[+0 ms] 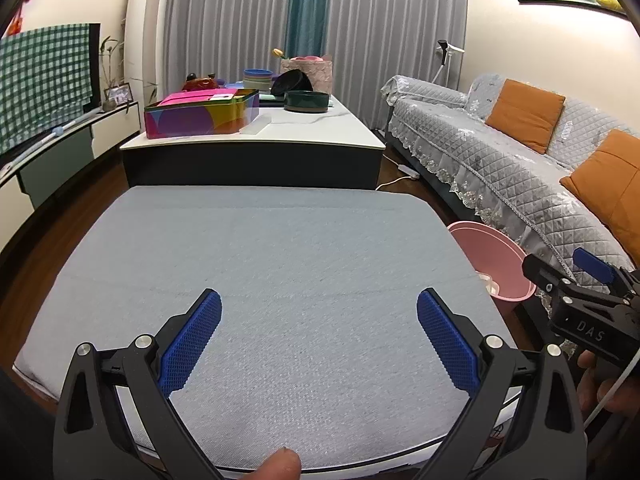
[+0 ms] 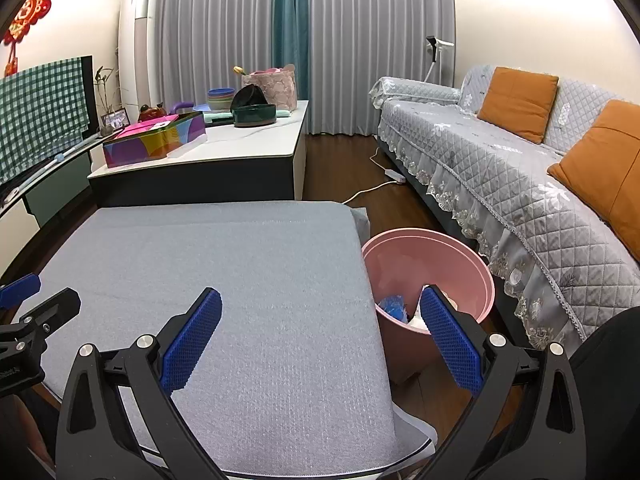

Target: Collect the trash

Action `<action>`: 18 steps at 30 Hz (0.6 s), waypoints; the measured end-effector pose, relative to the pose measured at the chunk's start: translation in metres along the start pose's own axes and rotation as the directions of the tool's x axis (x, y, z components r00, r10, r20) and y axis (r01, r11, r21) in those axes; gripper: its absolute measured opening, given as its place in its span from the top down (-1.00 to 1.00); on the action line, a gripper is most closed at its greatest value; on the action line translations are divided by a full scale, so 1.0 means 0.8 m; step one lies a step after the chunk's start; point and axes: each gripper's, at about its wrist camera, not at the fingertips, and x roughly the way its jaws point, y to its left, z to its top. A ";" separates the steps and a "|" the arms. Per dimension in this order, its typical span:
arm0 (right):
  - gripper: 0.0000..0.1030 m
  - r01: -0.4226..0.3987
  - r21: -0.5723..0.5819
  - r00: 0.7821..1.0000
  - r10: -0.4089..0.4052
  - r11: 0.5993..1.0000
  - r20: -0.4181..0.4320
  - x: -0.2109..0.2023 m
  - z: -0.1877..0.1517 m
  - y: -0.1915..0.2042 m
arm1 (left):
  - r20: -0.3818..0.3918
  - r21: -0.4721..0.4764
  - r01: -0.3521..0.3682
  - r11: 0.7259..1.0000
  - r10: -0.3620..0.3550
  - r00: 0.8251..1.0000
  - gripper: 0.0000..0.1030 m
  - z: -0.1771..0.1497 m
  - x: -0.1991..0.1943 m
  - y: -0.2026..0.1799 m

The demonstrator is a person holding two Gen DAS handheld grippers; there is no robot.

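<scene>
Two grippers hang over a grey-blue padded table (image 1: 256, 264), and neither holds anything. Far left in both views, a green checked cloth (image 1: 44, 76) drapes over a dark screen above a low cabinet. Next comes the left gripper (image 1: 319, 340), its blue ribbed fingers (image 1: 191, 344) spread wide apart above the bare pad, with a fingertip of the person's left hand (image 1: 280, 466) showing at the bottom edge. Beyond the pad stands a white-topped coffee table (image 1: 320, 136) carrying a multicoloured box (image 1: 200, 116), a stack of bowls (image 1: 258, 79), a dark green round dish (image 1: 306, 101) and a pale pink basket (image 1: 308, 72). Further right, the right gripper (image 2: 320, 344) also has its fingers (image 2: 192, 344) well apart; its left one hangs over the pad's near right part and its right one over the pink bin (image 2: 432, 256), which stands on the wooden floor just beside the pad's right edge. Inside the bin lies the trash (image 2: 394, 308): something blue and something white, partly hidden behind the finger, so what they are is hard to tell, perhaps crumpled wrappers or paper. In the left wrist view the right gripper shows at the right edge, gripped by the right hand (image 1: 612, 388). Rightmost runs a grey quilted sofa (image 2: 500, 168) with orange cushions (image 2: 518, 100), a white power strip (image 2: 394, 176) on the floor before it.
</scene>
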 end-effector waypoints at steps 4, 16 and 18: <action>-0.90 -0.001 -0.002 1.000 0.001 1.000 0.002 0.001 0.000 0.002 | 0.008 0.009 -0.007 1.000 0.007 1.000 -0.85 0.000 0.000 -0.002; -0.90 0.000 0.007 1.000 0.000 1.000 0.000 0.002 -0.001 0.003 | 0.042 0.014 -0.024 1.000 0.023 0.999 -0.85 -0.001 -0.001 0.000; -0.90 -0.002 0.006 1.000 0.002 1.000 -0.001 0.002 -0.001 0.004 | 0.040 0.016 -0.023 1.000 0.022 0.999 -0.85 -0.002 -0.001 -0.001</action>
